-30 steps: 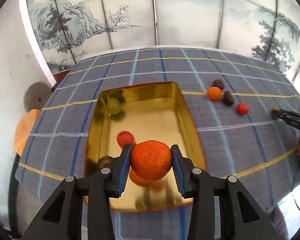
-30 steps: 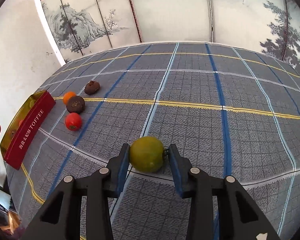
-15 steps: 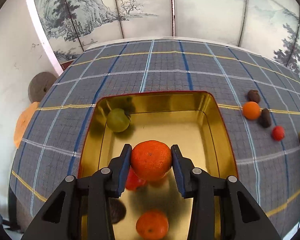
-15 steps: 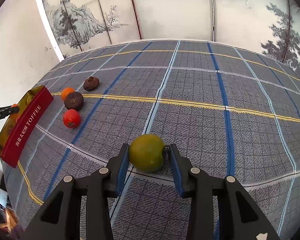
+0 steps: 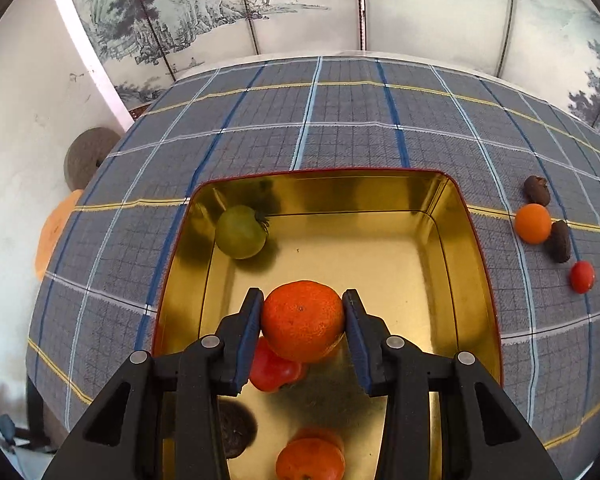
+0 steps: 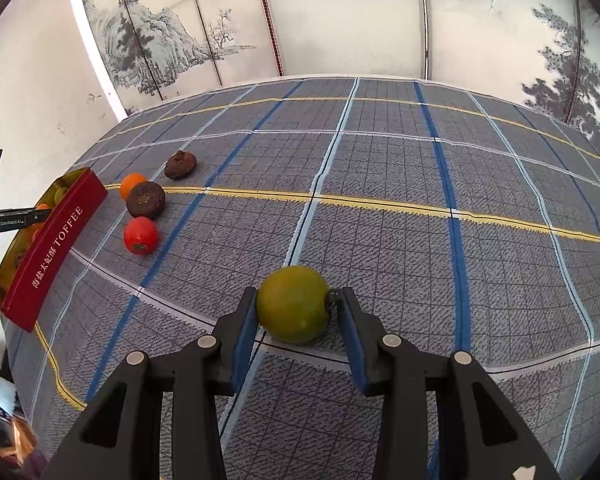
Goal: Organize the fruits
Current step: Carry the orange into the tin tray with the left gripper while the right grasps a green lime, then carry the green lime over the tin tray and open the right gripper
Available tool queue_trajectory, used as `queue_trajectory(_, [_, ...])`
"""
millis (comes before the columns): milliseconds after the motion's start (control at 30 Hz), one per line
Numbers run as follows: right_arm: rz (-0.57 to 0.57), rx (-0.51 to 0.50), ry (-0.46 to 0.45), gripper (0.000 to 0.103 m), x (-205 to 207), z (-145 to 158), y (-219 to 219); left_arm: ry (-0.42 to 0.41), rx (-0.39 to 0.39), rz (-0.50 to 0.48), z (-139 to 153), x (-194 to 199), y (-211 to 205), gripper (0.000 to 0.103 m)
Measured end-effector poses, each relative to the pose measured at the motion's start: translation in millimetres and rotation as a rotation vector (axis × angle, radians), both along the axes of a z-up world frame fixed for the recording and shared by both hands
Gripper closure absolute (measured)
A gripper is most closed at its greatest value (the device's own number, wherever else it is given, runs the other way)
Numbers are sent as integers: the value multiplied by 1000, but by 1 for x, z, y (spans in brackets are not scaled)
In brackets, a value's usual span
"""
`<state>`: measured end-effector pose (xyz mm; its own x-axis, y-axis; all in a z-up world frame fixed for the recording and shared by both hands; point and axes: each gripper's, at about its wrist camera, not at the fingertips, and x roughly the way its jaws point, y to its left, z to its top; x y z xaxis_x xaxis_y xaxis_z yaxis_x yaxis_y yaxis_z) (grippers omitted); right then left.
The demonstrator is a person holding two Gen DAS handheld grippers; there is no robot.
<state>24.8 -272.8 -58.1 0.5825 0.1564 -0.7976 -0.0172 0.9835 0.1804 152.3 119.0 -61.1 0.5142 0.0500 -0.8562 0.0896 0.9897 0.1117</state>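
Note:
My left gripper [image 5: 302,320] is shut on an orange mandarin [image 5: 302,320] and holds it over the gold tin [image 5: 456,208]. In the tin lie a green fruit [image 5: 240,232], a red fruit [image 5: 272,372], a second mandarin [image 5: 310,460] and a dark brown fruit [image 5: 236,428]. My right gripper [image 6: 296,306] is shut on a green fruit [image 6: 292,304] just above the plaid cloth. The tin shows at the far left of the right wrist view as a red wall [image 6: 56,244] marked TOFFEE.
On the cloth right of the tin lie an orange fruit [image 5: 533,223], two dark brown fruits [image 5: 537,190] [image 5: 560,240] and a red fruit [image 5: 582,276]. The same group shows in the right wrist view near a red fruit [image 6: 140,235]. A painted screen stands behind the table.
My left gripper has carried the mandarin forward over the tin, toward its middle. My right gripper has held the green fruit almost still, drifting slightly.

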Motion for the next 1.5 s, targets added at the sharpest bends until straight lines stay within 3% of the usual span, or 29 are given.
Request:
queue_trajectory(367, [0,1,0,65,0,0,-1,10,9,32,0,1,6,60])
queue_trajectory(567, [0,0,0,65,0,0,0,-50,23,31,8,-5,5,35])
queue_trajectory(800, [1,-1,0,65,0,0,-1,-115,32,30,22,-27,1,35])
queue_trajectory(1200, [15,-46,0,66,-1,0,9,-234,44,67,49,-116,-9,35])
queue_trajectory(1500, [8,40,-7,66,-31,4,26,-263,34,50,58,-159,-12,35])
